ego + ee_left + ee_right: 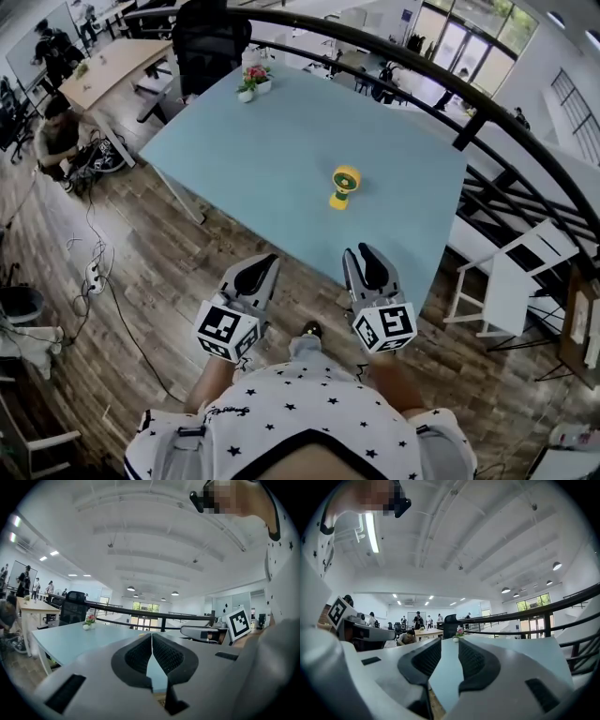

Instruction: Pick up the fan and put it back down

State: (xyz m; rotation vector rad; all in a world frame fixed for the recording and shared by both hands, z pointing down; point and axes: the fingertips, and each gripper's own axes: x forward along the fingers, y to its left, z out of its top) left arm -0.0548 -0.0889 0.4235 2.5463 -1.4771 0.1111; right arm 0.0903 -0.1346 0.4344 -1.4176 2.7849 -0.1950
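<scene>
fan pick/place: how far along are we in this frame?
Done: nothing visible; the fan stands on the table, clear of both grippers. In hand: the approach, it seems. The left gripper and right gripper are just short of the table's near edge, pointing toward the fan, left jaws together, right jaws apart, both empty. Left: reach, grip, lift, set back down.

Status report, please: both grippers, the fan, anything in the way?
Left gripper shut, empty. Right gripper open, empty. Fan stands on table, untouched, beyond both. Nothing in the way.
</scene>
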